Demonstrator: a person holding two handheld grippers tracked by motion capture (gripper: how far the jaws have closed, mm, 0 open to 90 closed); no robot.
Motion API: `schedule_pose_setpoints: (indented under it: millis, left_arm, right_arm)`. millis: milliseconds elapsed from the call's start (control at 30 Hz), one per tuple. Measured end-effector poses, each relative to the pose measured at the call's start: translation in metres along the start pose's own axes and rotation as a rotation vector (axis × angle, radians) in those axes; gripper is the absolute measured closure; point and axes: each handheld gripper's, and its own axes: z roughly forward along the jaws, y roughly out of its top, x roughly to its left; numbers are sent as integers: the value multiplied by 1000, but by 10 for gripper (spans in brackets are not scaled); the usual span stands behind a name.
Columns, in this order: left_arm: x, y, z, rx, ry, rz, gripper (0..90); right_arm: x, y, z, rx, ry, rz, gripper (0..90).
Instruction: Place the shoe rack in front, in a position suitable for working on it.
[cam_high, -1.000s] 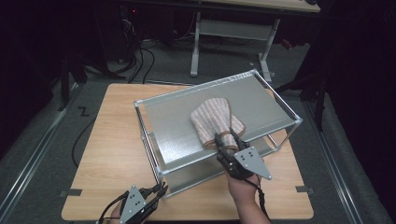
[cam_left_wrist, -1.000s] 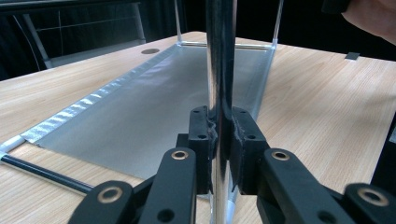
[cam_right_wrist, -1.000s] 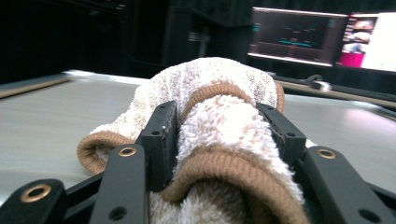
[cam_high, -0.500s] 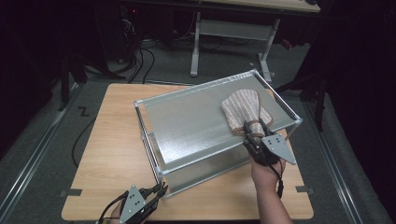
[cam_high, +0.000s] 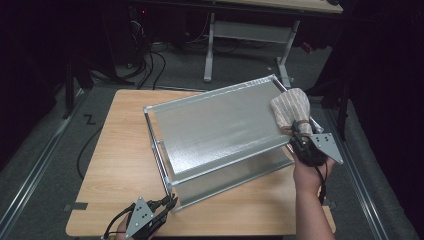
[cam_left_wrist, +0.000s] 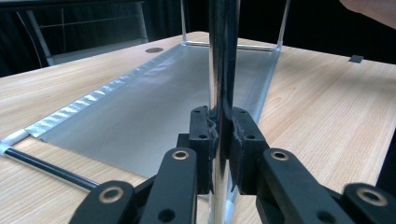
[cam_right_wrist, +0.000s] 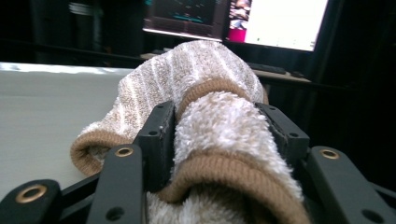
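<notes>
1. A person's right tongs are gripping a beige-and-white striped terry cloth, bunched into a thick wad, at the 3 o'clock corner of a silver metal-framed rack with a frosted grey top panel.
2. In the right gripper view the two black jaws are standing part-way open, pressing on either side of the cloth's fluffy fold, with its brown knitted hem bulging between them.
3. The free end of the cloth is lying on the pale panel, spreading away toward 12 o'clock from the right tongs.
4. The right hand is reaching in from 5 o'clock, beside the rack's right edge.
5. The left tongs are sitting at 7 o'clock on the light wooden surface, at the rack's near corner.
6. In the left gripper view the left tongs are clamping tight on a shiny upright chrome post of the rack, pads touching it on both sides.
7. Beyond the post, the rack's lower grey sheet is running toward 12 o'clock over the surface.
8. The two tongs are sitting well apart, at opposite corners of the rack.
</notes>
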Motion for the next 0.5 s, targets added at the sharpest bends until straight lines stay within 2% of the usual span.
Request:
schedule_pose_setpoints:
  millis: [133,500]
  left_arm:
    - [0,0,0,1,2,1,804]
    - [1,-2,0,-13,-8,-13,801]
  right_arm:
    - [-7,0,4,6,-8,-11,507]
    - [0,0,1,17,11,4,527]
